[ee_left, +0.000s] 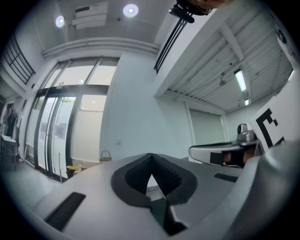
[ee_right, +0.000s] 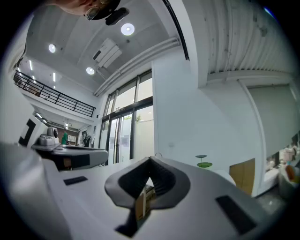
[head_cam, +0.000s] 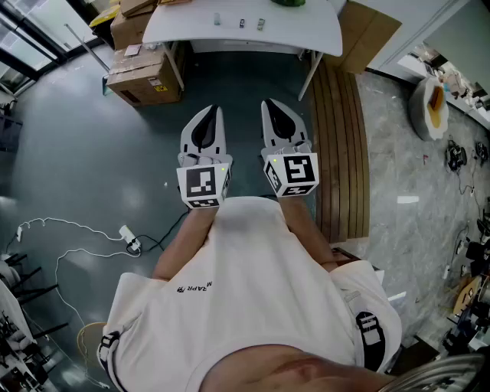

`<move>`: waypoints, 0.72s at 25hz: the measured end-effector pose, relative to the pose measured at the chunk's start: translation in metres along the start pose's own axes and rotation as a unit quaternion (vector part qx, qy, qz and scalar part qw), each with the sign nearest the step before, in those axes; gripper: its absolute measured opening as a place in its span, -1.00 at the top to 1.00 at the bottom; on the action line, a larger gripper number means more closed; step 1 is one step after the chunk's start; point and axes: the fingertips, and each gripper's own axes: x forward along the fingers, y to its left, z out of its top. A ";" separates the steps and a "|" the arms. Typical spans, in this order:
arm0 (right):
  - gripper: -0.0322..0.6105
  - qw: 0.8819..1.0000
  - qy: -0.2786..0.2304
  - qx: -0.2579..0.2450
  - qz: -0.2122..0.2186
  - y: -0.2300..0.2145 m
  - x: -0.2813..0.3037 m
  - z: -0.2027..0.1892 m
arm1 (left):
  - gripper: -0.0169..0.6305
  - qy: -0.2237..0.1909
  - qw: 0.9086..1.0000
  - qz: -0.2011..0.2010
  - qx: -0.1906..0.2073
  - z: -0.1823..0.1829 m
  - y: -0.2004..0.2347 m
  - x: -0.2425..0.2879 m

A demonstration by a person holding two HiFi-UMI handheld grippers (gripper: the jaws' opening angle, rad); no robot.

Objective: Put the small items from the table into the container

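Jaws closed, empty, left gripper [head_cam: 213, 113], right gripper [head_cam: 269, 106], 3 small items [head_cam: 242, 23] on table [head_cam: 306, 32] well ahead

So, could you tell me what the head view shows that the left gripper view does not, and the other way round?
Only the head view: the white table with small items on it, cardboard boxes on the floor, and the person's white shirt. Only the left gripper view: ceiling lights and tall windows. Both: the left gripper, jaws shut with nothing between them, and the right gripper beside it.
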 end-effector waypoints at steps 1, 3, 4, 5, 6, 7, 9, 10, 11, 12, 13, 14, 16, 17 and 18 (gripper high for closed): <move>0.88 1.000 0.000 0.001 0.001 -0.001 -0.001 -0.001 | 0.93 0.000 1.000 0.000 0.000 0.000 -0.002 0.000; 0.88 1.000 0.000 0.003 0.003 -0.003 -0.003 -0.002 | 0.93 0.000 1.000 -0.001 0.001 -0.001 -0.007 0.002; 0.88 1.000 0.000 0.003 0.004 -0.005 -0.003 -0.003 | 0.93 0.000 1.000 -0.002 0.001 -0.001 -0.009 0.003; 0.88 1.000 0.000 0.004 0.005 -0.007 -0.002 -0.003 | 0.93 0.000 1.000 -0.002 0.001 -0.001 -0.011 0.005; 0.88 1.000 0.000 0.005 0.006 -0.009 -0.002 -0.004 | 0.93 0.000 1.000 -0.002 0.001 -0.002 -0.013 0.007; 0.88 1.000 0.001 0.006 0.005 -0.012 -0.003 -0.004 | 0.93 0.001 1.000 -0.001 0.002 -0.002 -0.015 0.008; 0.88 1.000 0.002 0.007 0.004 -0.019 -0.005 -0.005 | 0.93 0.003 1.000 0.001 0.003 -0.003 -0.020 0.011; 0.88 1.000 0.000 0.007 0.003 -0.022 -0.006 -0.006 | 0.93 0.003 1.000 0.002 0.004 -0.003 -0.022 0.013; 0.88 1.000 -0.001 0.007 0.003 -0.026 -0.006 -0.006 | 0.93 0.003 1.000 0.003 0.005 -0.004 -0.025 0.014; 0.88 1.000 -0.003 0.009 0.002 -0.031 -0.007 -0.006 | 0.93 0.002 1.000 0.005 0.006 -0.004 -0.028 0.016; 0.88 1.000 -0.005 0.011 0.002 -0.036 -0.009 -0.007 | 0.93 0.002 1.000 0.006 0.006 -0.004 -0.032 0.018; 0.88 1.000 -0.006 0.014 0.003 -0.041 -0.010 -0.007 | 0.93 0.002 1.000 0.008 0.007 -0.005 -0.036 0.020; 0.88 1.000 -0.007 0.017 0.008 -0.051 -0.013 -0.008 | 0.93 0.003 1.000 0.012 0.007 -0.006 -0.045 0.024; 0.88 1.000 -0.007 0.016 0.010 -0.056 -0.015 -0.008 | 0.93 0.003 1.000 0.015 0.009 -0.006 -0.051 0.026; 0.88 1.000 -0.007 0.015 0.011 -0.061 -0.019 -0.008 | 0.93 0.003 1.000 0.018 0.010 -0.006 -0.057 0.027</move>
